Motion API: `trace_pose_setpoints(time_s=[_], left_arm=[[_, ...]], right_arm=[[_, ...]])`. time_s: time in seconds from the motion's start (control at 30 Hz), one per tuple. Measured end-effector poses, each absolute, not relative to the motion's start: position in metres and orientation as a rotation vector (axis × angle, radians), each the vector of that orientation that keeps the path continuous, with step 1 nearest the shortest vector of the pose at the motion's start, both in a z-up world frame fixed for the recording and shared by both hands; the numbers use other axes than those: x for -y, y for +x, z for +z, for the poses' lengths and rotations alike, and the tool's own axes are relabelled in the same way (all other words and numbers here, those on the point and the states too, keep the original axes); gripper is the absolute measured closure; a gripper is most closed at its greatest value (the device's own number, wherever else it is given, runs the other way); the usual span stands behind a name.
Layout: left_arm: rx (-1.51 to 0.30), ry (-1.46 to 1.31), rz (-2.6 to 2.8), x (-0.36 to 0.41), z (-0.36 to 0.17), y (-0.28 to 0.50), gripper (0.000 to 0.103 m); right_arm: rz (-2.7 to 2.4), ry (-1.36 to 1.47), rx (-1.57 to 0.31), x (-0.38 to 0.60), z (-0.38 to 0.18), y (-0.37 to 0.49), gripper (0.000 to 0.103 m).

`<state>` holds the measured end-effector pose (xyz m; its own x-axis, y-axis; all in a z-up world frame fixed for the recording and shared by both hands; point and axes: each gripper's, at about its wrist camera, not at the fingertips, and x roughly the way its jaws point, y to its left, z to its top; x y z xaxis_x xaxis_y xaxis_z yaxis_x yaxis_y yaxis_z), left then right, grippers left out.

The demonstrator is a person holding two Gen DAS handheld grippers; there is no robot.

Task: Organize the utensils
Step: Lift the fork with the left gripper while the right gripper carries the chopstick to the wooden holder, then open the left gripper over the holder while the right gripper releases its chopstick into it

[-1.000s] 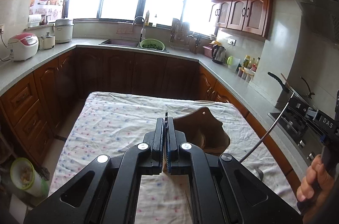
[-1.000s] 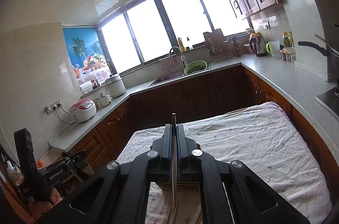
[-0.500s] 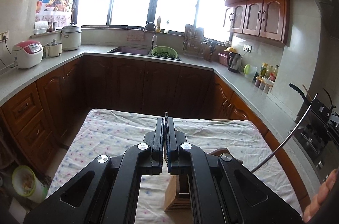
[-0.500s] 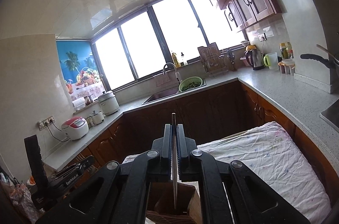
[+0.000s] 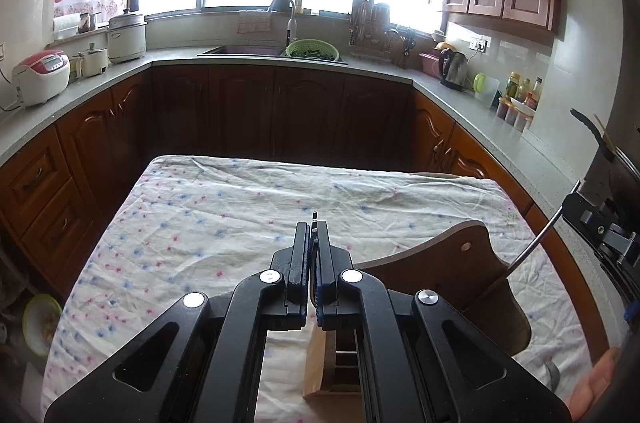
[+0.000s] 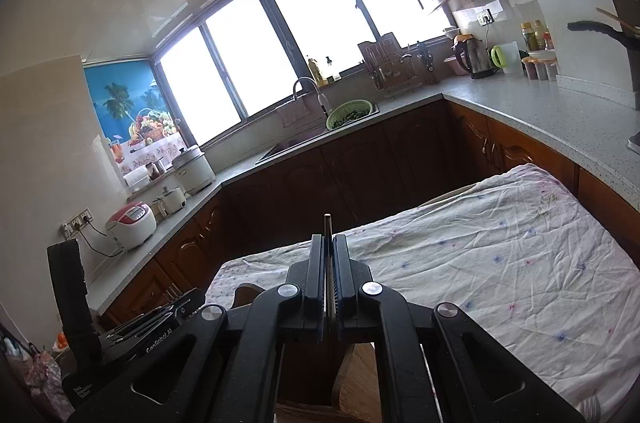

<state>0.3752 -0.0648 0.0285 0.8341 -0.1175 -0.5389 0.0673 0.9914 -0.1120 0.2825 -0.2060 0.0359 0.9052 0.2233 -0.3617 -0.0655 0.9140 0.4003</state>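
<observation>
A thin, straight metal utensil handle (image 6: 328, 263), silver and flat, stands edge-on between the closed fingers of the right gripper (image 6: 329, 243), its tip poking up above them. From the left wrist view the same handle (image 5: 532, 251) runs as a slim rod slanting up to the right. Its lower end drops behind a dark brown wooden holder with a curved, scalloped back and a small round hole (image 5: 460, 263). The holder's pale wooden slotted base (image 5: 320, 363) sits on the cloth-covered table, partly hidden by the left gripper (image 5: 313, 243), which pinches a thin dark object (image 5: 314, 219), too narrow to identify.
</observation>
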Motion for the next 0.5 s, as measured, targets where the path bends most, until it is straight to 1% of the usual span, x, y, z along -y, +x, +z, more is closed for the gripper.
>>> trace_pose_setpoints(time_s=[0.43, 0.47, 0.5], left_arm=[[-0.586, -0.024, -0.114, 0.082, 0.023, 0.375, 0.100], [-0.587, -0.027, -0.118, 0.083, 0.023, 0.375, 0.100], [-0.589, -0.029, -0.122, 0.083, 0.024, 0.375, 0.099]], right_arm=[[0.158, 0.379, -0.444, 0.207, 0.038, 0.290, 0.099], [0.159, 0.381, -0.448, 0.207, 0.039, 0.290, 0.099], [0.161, 0.381, -0.453, 0.207, 0.039, 0.291, 0.096]])
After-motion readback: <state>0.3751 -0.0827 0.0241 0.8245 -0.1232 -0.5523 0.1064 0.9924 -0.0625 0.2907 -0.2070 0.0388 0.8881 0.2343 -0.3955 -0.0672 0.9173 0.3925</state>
